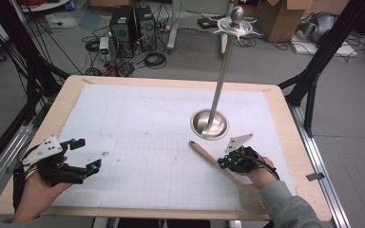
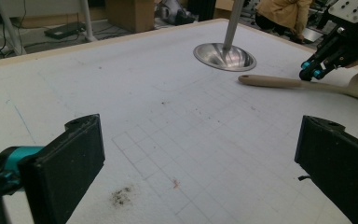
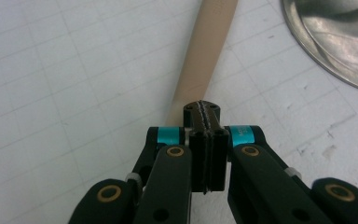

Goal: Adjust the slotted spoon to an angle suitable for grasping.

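Observation:
A beige slotted spatula [image 1: 228, 168] lies flat on the white gridded mat [image 1: 142, 123], its handle end toward a metal stand [image 1: 210, 123]. My right gripper [image 1: 222, 163] hovers right over the middle of the handle, its jaws pressed together with nothing between them. In the right gripper view the shut tips [image 3: 202, 109] sit just above the spatula handle [image 3: 205, 56]; whether they touch it I cannot tell. My left gripper [image 1: 86, 154] rests at the mat's left edge, open and empty, and the left gripper view looks between its jaws [image 2: 200, 158] toward the spatula [image 2: 279, 82].
The metal stand has a round dish base [image 2: 223, 56] and a tall pole topped by hooks [image 1: 236, 23]. A wooden table rim [image 1: 290, 142] frames the mat. Small dark crumbs [image 2: 121, 196] lie near the left gripper. Computers and cables sit on the floor beyond.

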